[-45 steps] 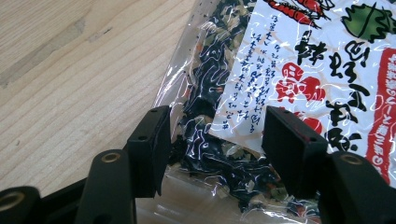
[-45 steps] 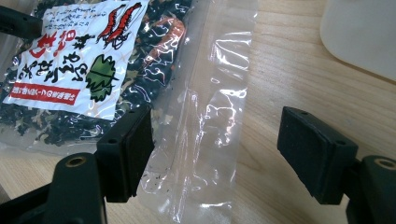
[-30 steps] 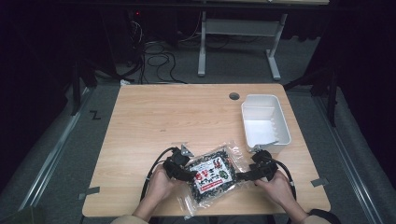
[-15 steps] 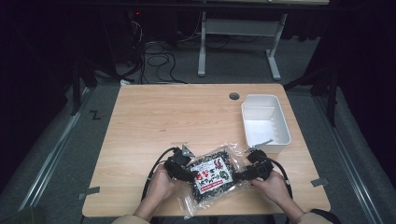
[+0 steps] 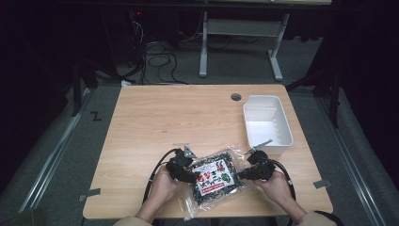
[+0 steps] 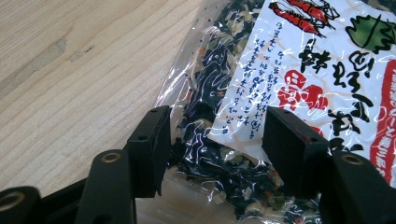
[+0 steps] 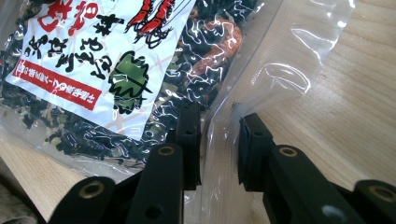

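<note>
Two grippers: both at the near edge of the bench (image 5: 155, 117), one on each side of a clear plastic bag (image 5: 214, 176).
Bag: lies flat near the middle of the near edge, tilted, with its far corner pointing toward the right.
Bag contents: dark dried flakes with bits of green and orange, seen through the clear film in both gripper views.
Bag label: white, printed with red shrimp, a green leaf and red and black lettering.
Left gripper (image 5: 187, 173): held in the person's left hand (image 5: 162, 186) at the bag's left side; its jaws are closed on the filled part of the bag, and in the left gripper view (image 6: 212, 140) they stand apart with the dark flakes and the label's corner between them.
Right gripper (image 5: 244, 173): held in the person's right hand (image 5: 275, 186) at the bag's right side; its jaws have just been closing, and in the right gripper view (image 7: 219, 135) a narrow gap remains with the bag's clear sealed edge standing in it; whether the pads already press the film cannot be told.
White tub (image 5: 282, 129): rectangular, on the right side of the bench, far from the bag and apart from it; its bare white floor shows inside.
Round hole (image 5: 235, 97): in the bench top, just left of the tub's far end.
Cables: trail from each gripper toward the near edge.
</note>
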`<act>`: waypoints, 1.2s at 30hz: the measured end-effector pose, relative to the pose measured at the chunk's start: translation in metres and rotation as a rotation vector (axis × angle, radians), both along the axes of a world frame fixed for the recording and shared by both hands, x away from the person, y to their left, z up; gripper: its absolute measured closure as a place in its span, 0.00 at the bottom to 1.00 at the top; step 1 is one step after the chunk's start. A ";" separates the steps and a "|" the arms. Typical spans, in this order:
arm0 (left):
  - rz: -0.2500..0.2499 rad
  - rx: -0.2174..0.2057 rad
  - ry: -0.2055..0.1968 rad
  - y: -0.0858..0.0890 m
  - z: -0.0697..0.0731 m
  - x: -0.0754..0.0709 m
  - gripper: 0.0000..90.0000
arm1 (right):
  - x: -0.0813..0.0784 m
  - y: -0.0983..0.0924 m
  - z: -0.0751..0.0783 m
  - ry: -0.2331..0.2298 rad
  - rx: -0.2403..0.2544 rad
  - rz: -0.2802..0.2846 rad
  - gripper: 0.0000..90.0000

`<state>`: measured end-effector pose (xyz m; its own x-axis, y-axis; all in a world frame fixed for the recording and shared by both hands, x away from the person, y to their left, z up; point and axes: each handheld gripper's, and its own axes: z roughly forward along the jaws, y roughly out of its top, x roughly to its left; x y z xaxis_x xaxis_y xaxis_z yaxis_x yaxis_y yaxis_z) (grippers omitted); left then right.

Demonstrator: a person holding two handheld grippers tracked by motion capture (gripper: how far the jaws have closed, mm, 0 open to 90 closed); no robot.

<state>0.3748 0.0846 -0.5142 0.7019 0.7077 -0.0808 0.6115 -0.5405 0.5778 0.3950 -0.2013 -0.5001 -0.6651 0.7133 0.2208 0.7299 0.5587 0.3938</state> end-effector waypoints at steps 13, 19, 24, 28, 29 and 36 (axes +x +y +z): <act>0.004 -0.024 -0.009 -0.001 -0.002 -0.002 0.42 | -0.001 -0.003 0.006 -0.040 0.025 0.025 0.98; 0.001 -0.041 0.016 0.000 -0.001 -0.005 0.37 | 0.001 -0.006 0.014 -0.052 0.033 0.033 0.98; 0.028 -0.040 -0.001 0.007 0.002 -0.008 0.32 | 0.000 -0.009 0.027 -0.085 0.017 0.043 0.99; 0.059 -0.069 -0.009 0.015 0.006 -0.008 0.32 | 0.000 -0.016 0.040 -0.107 0.020 0.061 0.99; 0.060 -0.072 -0.006 0.016 0.006 -0.008 0.32 | -0.001 -0.018 0.044 -0.110 0.022 0.057 0.99; 0.057 -0.074 -0.002 0.016 0.006 -0.008 0.32 | 0.005 -0.027 0.072 -0.158 0.018 0.076 0.99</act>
